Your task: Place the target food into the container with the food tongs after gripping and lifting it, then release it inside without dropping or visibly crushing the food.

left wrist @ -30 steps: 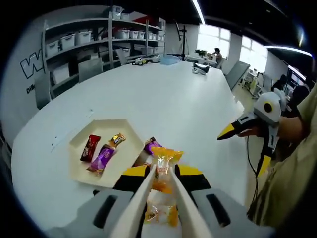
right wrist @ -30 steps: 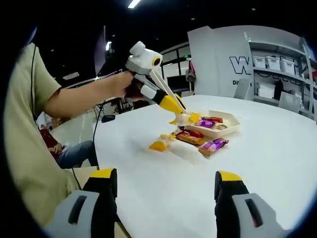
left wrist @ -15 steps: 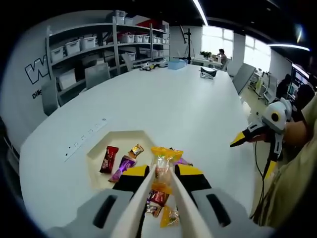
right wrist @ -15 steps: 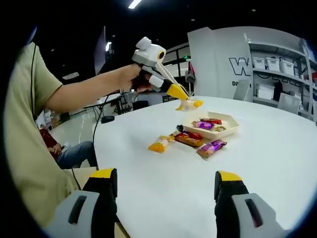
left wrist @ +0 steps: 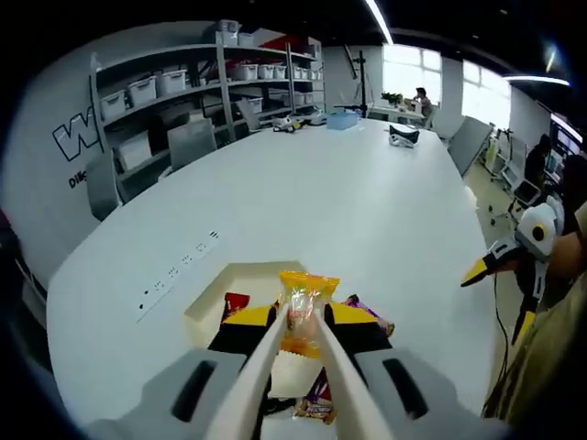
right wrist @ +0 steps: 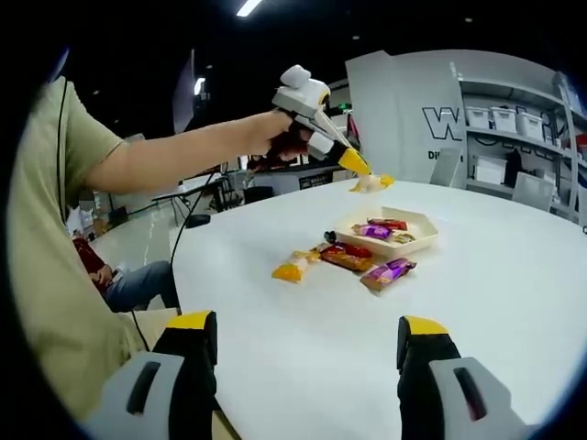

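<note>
Snack packet: orange-and-clear wrapped food, pinched between the tips of the food tongs and carried in the air above the near edge of the container; in the right gripper view it hangs at the tong tips, clear of the table.
Left tool: jaws closed on the tong arms, which in turn grip the packet; the wrapper shows no visible collapse, so the squeeze looks moderate.
Right tool: jaws wide apart and holding nothing, parked low over the near table edge, away from the work.
Container: shallow cream hexagonal tray on the white table; it holds a red packet and a purple packet.
Loose items: an orange packet, a red-brown packet and a purple bar lie on the table just beside the tray, outside it.
Reason for height: lifting the load clear probably avoids dragging it over the tray wall or the packets beside it.
Current step (judged): transport over the tray; release not yet done.
Next move (judged): lower inside the rim, over a bare patch, then ease the tongs apart.
Risk (judged): a release from this height could bounce the packet out of the tray.
</note>
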The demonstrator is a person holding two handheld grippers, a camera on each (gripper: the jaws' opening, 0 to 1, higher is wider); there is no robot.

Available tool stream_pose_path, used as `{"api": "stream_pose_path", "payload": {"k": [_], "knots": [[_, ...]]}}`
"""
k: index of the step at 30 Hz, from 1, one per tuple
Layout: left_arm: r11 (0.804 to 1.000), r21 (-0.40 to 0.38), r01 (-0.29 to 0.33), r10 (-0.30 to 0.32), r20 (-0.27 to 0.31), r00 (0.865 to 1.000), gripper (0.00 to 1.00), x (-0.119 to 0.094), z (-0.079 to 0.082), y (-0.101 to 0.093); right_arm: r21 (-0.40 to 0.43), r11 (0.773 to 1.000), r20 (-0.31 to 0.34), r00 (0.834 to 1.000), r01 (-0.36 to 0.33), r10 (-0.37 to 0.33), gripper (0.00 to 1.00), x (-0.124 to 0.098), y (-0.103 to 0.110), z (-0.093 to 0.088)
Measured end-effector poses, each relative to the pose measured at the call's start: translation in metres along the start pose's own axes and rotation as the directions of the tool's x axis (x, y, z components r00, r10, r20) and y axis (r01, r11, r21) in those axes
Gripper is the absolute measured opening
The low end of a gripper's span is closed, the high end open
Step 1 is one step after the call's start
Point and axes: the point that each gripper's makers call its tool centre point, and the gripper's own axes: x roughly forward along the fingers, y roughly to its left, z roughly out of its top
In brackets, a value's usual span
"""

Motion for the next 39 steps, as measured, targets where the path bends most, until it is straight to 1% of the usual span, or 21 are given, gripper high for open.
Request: {"api": "stream_pose_path", "payload": {"k": [7,9,13,16,18,19,20,21,23,29,35,39], "knots": [[1.0,0.011,-0.018,0.018,-0.009,1.0,0.19,0.014,0.011,0.009,0.001,1.0,-0.004,1.0,0.005,-0.005,0.8,-0.001,-0.001,-0.001],[1.0,0.01,-0.026,0.026,-0.008,1.0,0.19,0.019,0.017,0.015,0.001,1.0,-0.003,1.0,0.005,-0.005,0.8,-0.002,-0.001,-0.001],[0.999,0.007,-0.048,0.048,-0.006,0.999,0.2,0.029,0.024,0.024,0.002,1.0,-0.006,1.0,0.005,-0.005,0.8,-0.002,-0.002,-0.002],[0.997,0.018,-0.072,0.073,-0.023,0.997,0.21,0.037,0.023,0.032,0.002,1.0,-0.008,1.0,0.006,-0.006,0.8,-0.002,-0.001,-0.002],[0.997,0.01,-0.075,0.075,-0.037,0.996,0.21,0.041,0.02,0.036,0.002,1.0,-0.006,1.0,0.005,-0.005,0.8,-0.002,-0.001,-0.002],[0.997,-0.004,-0.072,0.072,-0.039,0.997,0.22,0.042,0.019,0.037,0.003,1.0,-0.007,1.0,0.005,-0.005,0.8,-0.002,-0.001,-0.002],[0.998,-0.02,-0.054,0.053,-0.042,0.998,0.23,0.044,0.018,0.034,0.003,1.0,-0.008,1.0,0.006,-0.006,0.8,-0.002,-0.001,-0.003],[0.998,-0.022,-0.052,0.051,-0.044,0.998,0.23,0.044,0.017,0.034,0.003,1.0,-0.008,1.0,0.006,-0.006,0.8,-0.002,-0.001,-0.003],[0.998,-0.002,-0.068,0.068,-0.053,0.996,0.22,0.044,0.013,0.034,0.005,1.0,-0.009,1.0,0.008,-0.008,0.8,-0.002,-0.002,-0.003],[0.998,-0.009,-0.067,0.067,-0.059,0.996,0.22,0.039,0.006,0.033,0.007,1.0,-0.008,1.0,0.008,-0.008,0.8,-0.002,-0.002,-0.004],[0.997,-0.007,-0.082,0.081,-0.048,0.996,0.22,0.024,0.002,0.037,0.002,1.0,-0.007,1.0,0.001,-0.001,0.8,0.001,0.001,-0.002],[0.996,-0.005,-0.085,0.085,-0.039,0.996,0.22,0.013,0.001,0.035,0.0,1.0,-0.007,1.0,-0.003,0.003,0.8,0.003,0.003,-0.002]]}}
